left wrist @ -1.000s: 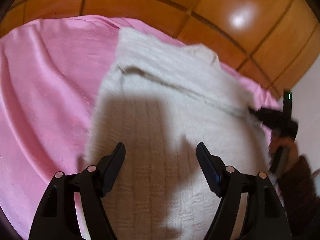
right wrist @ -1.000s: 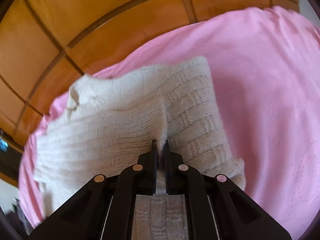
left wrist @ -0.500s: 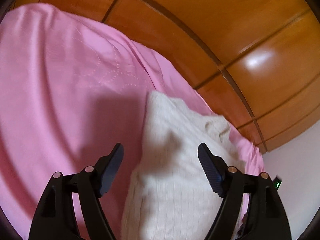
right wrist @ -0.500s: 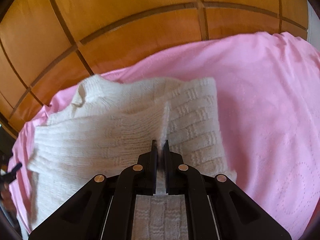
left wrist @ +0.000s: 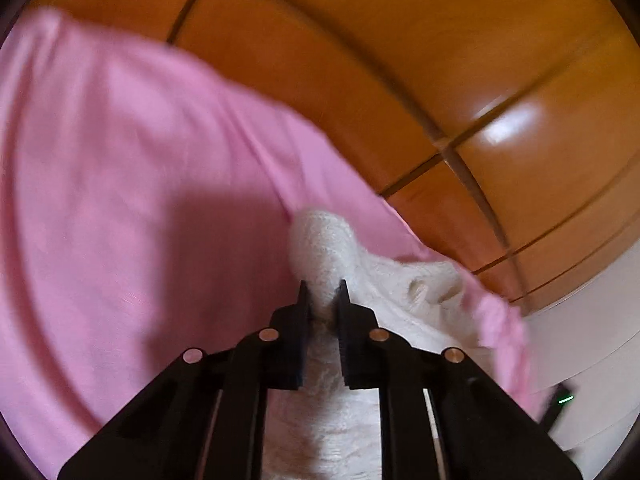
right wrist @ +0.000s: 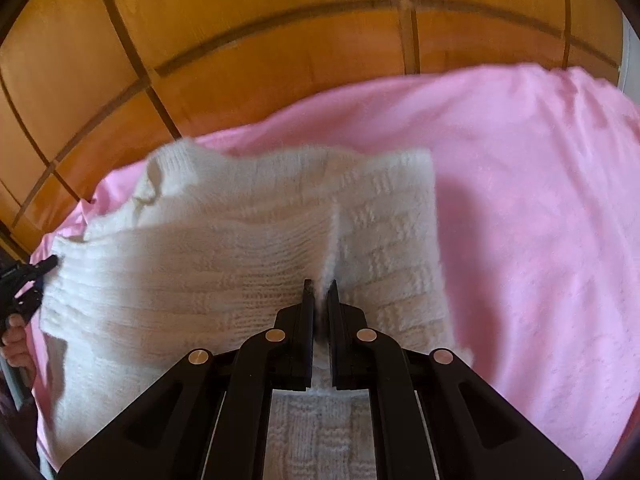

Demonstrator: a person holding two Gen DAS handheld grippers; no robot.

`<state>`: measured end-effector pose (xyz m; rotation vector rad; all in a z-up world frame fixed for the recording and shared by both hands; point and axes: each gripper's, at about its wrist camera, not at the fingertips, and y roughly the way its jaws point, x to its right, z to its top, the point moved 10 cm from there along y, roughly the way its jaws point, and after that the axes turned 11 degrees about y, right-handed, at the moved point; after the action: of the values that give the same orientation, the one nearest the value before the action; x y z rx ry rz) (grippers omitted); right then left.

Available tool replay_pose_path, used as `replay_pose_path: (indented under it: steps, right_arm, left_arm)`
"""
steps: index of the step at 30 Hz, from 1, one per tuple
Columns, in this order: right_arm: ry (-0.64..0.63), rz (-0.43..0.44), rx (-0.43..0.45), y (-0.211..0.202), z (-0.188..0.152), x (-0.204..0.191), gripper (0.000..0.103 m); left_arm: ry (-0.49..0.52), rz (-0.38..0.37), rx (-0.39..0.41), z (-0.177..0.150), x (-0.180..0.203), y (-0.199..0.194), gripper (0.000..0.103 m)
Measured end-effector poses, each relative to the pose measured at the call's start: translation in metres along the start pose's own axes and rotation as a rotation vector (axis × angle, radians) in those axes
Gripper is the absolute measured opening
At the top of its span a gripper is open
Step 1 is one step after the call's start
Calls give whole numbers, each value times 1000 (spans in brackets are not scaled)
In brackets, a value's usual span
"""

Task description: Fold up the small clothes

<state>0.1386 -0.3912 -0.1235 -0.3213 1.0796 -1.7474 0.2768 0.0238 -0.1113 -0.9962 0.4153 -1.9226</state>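
A small cream knitted sweater [right wrist: 224, 264] lies on a pink sheet [right wrist: 540, 200]. In the right wrist view my right gripper [right wrist: 320, 290] is shut on a pinched ridge of the sweater near its middle. In the left wrist view my left gripper [left wrist: 323, 290] is shut on a bunched corner of the same sweater [left wrist: 324, 240], with more of the knit trailing to the right. The left gripper also shows at the far left of the right wrist view [right wrist: 24, 284], at the sweater's edge. The view is blurred.
The pink sheet [left wrist: 120, 200] covers the surface. An orange wooden panelled wall [right wrist: 280, 40] stands right behind it, also in the left wrist view [left wrist: 440, 60]. A white wall [left wrist: 592, 340] is at the right.
My left gripper was open above the sweater; it has moved to the sweater's corner and shut on it. My right gripper has stayed shut on the pinched knit.
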Motion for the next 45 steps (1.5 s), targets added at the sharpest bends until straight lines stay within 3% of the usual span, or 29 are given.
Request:
replay_pose_path:
  steps: [3, 5, 7, 10, 12, 14, 18, 22, 24, 26, 28, 34, 37, 39, 45]
  right_arm:
    - [-17, -41, -19, 10, -4, 5, 4]
    - [-28, -64, -37, 23, -12, 8, 5]
    - [-35, -77, -21, 27, -13, 8, 5]
    - [-17, -71, -30, 24, -12, 8, 5]
    - [-14, -60, -34, 19, -10, 9, 14]
    - [-14, -58, -2, 6, -4, 8, 27]
    - [-43, 5, 49, -15, 2, -16, 42]
    - [-149, 15, 17, -1, -15, -49, 43]
    - [-193, -37, -38, 22, -31, -50, 52]
    - [-227, -43, 27, 35, -38, -46, 56]
    - [-219, -43, 26, 33, -36, -46, 56]
    - [-200, -21, 33, 29, -35, -42, 57]
    - [-216, -35, 41, 25, -34, -49, 66]
    - [-206, -39, 36, 17, -37, -48, 78]
    - [-157, -26, 17, -8, -52, -43, 81]
  left_arm:
    - [157, 215, -16, -7, 3, 4, 11]
    - [257, 406, -99, -20, -9, 27, 12]
    - [254, 462, -141, -29, -19, 39, 20]
    - [199, 505, -101, -24, -20, 15, 32]
    - [191, 471, -48, -21, -7, -7, 30]
    - [216, 421, -7, -23, 10, -24, 34]
    - [341, 342, -38, -51, 49, -23, 38]
    - [414, 398, -161, -84, 47, 12, 44]
    - [395, 403, -142, -86, 41, 17, 46]
    - [387, 416, -144, -85, 40, 17, 46]
    - [375, 423, -146, -84, 41, 15, 46]
    - [293, 412, -130, -86, 52, -14, 56]
    - [288, 416, -106, -93, 58, -36, 62]
    - [289, 415, -99, -99, 61, -48, 63]
    - [301, 427, -87, -116, 62, -76, 64]
